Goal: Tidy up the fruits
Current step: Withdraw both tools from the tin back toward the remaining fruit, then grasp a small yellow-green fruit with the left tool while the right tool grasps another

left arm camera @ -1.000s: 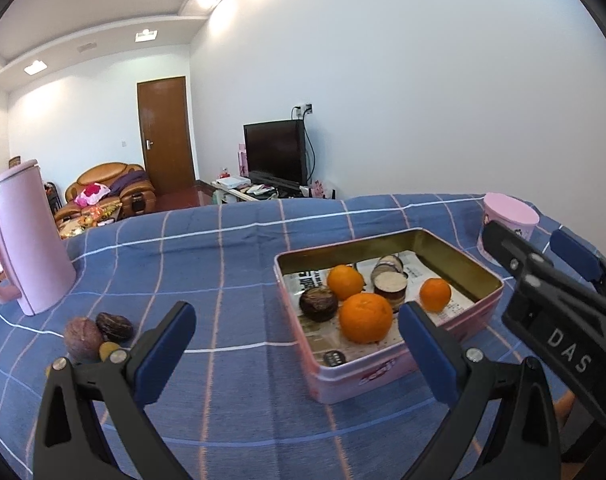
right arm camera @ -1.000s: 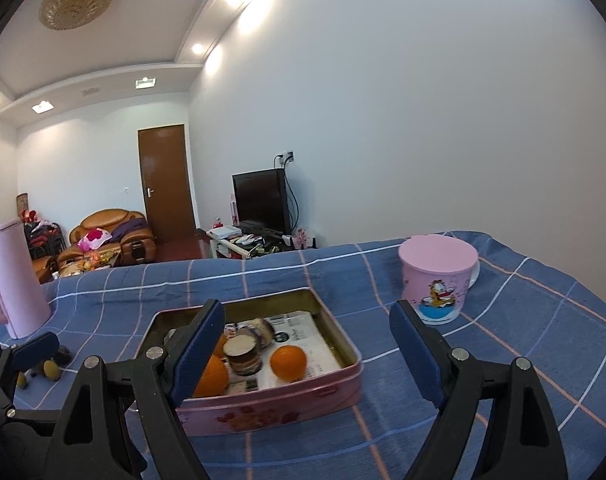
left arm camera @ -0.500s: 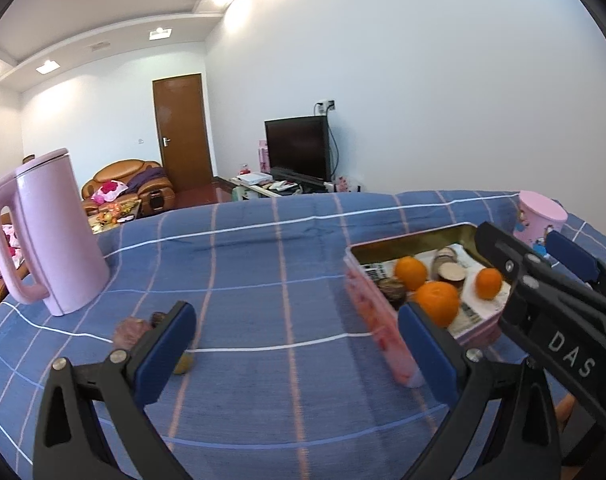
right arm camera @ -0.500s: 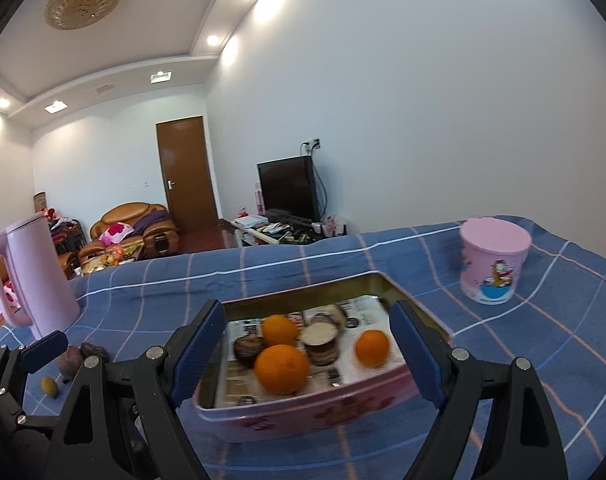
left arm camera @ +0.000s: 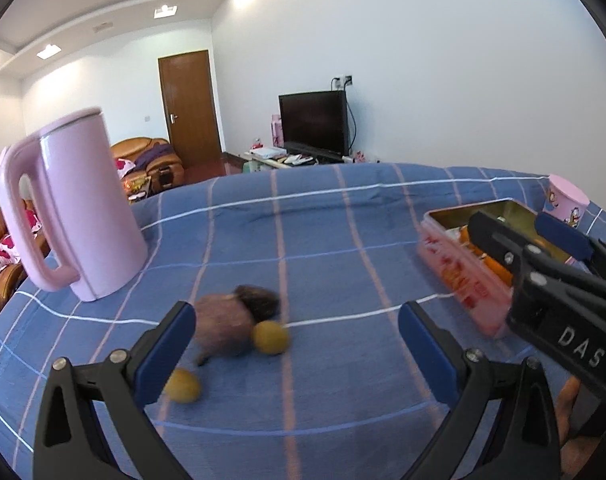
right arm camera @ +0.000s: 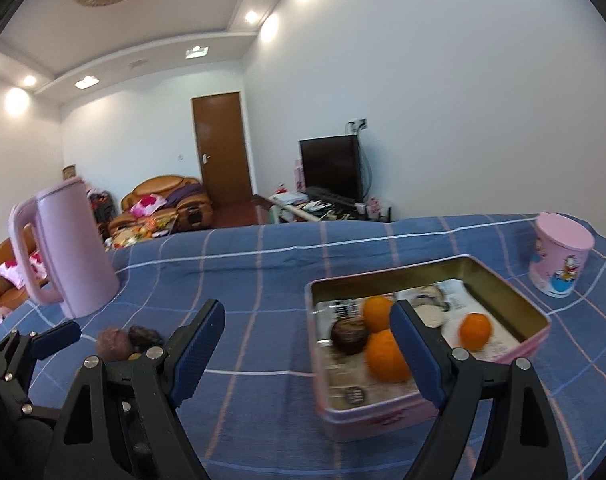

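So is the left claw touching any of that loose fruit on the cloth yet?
Apart. The left wrist view shows the left claw open above the cloth, with the brown fruit lying beyond its tips.

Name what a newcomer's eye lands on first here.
Probably the tall pink kettle standing at the left of the blue checked tablecloth. Next, the oranges inside the open pink tin on the right, then the loose fruits on the cloth just ahead of the open left gripper.
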A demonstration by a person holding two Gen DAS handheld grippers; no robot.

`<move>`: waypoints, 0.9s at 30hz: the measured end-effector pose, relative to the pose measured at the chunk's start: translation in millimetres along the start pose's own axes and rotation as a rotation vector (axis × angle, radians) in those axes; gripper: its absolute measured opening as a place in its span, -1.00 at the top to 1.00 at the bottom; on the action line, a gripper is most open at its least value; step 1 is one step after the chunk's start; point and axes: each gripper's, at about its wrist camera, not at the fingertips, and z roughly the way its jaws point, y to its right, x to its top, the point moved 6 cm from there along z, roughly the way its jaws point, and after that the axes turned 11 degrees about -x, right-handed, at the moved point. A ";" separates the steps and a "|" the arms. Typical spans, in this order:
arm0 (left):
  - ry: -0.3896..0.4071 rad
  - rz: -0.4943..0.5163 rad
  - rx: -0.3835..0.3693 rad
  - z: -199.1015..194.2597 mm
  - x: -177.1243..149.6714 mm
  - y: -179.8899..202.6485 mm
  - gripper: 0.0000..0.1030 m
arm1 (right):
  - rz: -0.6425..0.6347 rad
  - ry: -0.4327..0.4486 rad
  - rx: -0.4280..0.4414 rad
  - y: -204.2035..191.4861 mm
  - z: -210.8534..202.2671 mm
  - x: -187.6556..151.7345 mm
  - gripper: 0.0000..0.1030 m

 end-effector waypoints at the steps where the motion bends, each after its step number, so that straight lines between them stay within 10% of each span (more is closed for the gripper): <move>1: -0.015 0.000 -0.003 -0.2 -2.6 -7.0 -1.00 | -0.015 -0.003 0.009 -6.9 0.7 -0.3 -0.67; 13: -0.227 -0.182 -0.072 17.9 -36.0 -81.9 -0.96 | -0.090 -0.150 0.167 -64.4 22.7 -15.6 -0.66; 27: -0.264 -0.272 -0.080 22.8 -46.7 -103.5 0.23 | -0.255 -0.357 0.351 -130.0 38.6 -46.1 -0.47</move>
